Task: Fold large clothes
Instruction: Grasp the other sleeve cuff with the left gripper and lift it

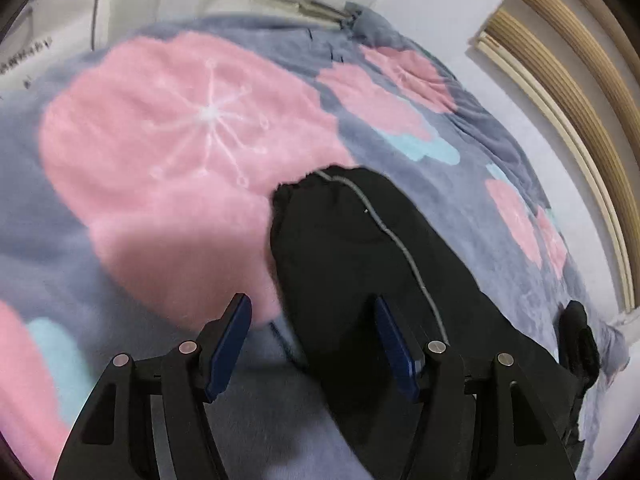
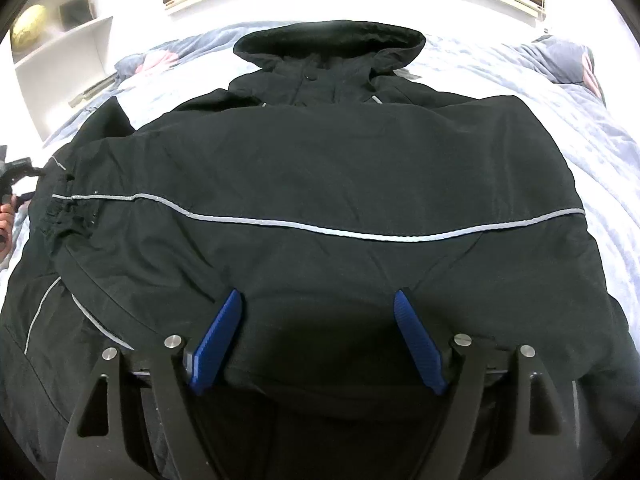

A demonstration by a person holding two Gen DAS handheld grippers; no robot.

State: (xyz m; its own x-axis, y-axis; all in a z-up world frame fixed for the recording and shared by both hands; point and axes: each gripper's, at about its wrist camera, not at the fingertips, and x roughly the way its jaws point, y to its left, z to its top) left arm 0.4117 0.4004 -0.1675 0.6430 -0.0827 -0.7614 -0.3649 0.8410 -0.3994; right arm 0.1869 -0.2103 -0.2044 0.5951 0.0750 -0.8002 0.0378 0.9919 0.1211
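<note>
Jacket: a black jacket (image 2: 320, 168) lies spread on the bed and fills most of the right wrist view, hood toward the top of the frame.
Hood: the hood (image 2: 328, 42) sits at upper centre, lying flat against the blanket.
Sleeves: they are folded across the body, and a grey reflective stripe (image 2: 320, 230) runs left to right through the middle of the frame.
Cuff: in the left wrist view a gathered sleeve end (image 1: 304, 192) rests on the blanket at centre, with the sleeve running down to the lower right of the frame.
Blanket: a grey fleece blanket (image 1: 72, 248) with large pink blotches and small light blue patches covers the bed under the jacket.
Left gripper: the left gripper (image 1: 312, 312) is at the bottom of its frame with jaws apart; its right finger is over the black sleeve, its left finger over the blanket, and nothing is pinched.
Right gripper: the right gripper (image 2: 318, 304) is at the bottom of its frame, jaws spread wide, blue pads (image 2: 218, 340) standing on either side of a low bulge of black fabric without pressing on it.
Shelf: a white shelf (image 2: 60, 40) stands at the upper left of the right wrist view.
Motion blur: the left wrist view is smeared, so fine detail is unclear.
</note>
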